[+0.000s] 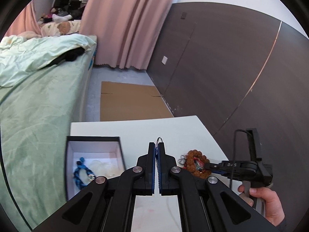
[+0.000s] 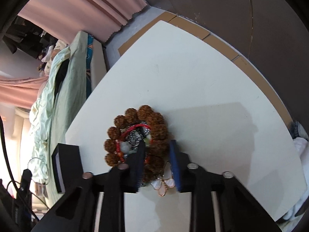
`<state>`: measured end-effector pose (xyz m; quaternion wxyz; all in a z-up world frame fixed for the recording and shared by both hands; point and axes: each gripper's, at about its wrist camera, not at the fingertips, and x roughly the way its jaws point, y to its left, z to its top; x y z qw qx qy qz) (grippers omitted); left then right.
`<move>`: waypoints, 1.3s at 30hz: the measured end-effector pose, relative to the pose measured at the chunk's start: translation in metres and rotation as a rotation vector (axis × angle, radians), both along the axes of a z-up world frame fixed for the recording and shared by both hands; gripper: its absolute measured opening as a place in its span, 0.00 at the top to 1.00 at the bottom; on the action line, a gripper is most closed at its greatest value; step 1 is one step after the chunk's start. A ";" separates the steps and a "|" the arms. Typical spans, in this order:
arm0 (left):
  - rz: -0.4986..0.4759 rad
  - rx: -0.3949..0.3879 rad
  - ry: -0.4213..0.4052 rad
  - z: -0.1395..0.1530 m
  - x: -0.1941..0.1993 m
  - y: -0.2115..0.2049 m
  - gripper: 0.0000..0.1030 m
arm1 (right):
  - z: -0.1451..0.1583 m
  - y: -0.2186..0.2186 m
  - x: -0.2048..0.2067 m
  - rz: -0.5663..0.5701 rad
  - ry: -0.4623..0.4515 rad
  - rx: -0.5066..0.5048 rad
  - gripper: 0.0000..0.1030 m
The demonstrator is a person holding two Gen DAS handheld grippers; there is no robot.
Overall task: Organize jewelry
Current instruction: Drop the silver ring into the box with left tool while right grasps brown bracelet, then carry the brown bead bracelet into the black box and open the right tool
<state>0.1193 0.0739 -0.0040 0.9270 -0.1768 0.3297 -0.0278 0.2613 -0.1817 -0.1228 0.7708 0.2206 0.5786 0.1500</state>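
Brown beads (image 2: 146, 127) lay in a ring on the white table (image 2: 202, 77). My right gripper (image 2: 157, 166) had its fingers around one side of them, nearly squeezing. My left gripper (image 1: 156, 154) was clenched on a thin silver ring (image 1: 160, 139), near the dark box (image 1: 92, 154) with the blue bracelet (image 1: 82, 172).
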 end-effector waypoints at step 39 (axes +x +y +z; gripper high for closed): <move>0.253 -0.152 0.069 -0.009 -0.033 0.096 0.32 | 0.126 0.064 -0.066 0.220 -0.441 0.230 0.80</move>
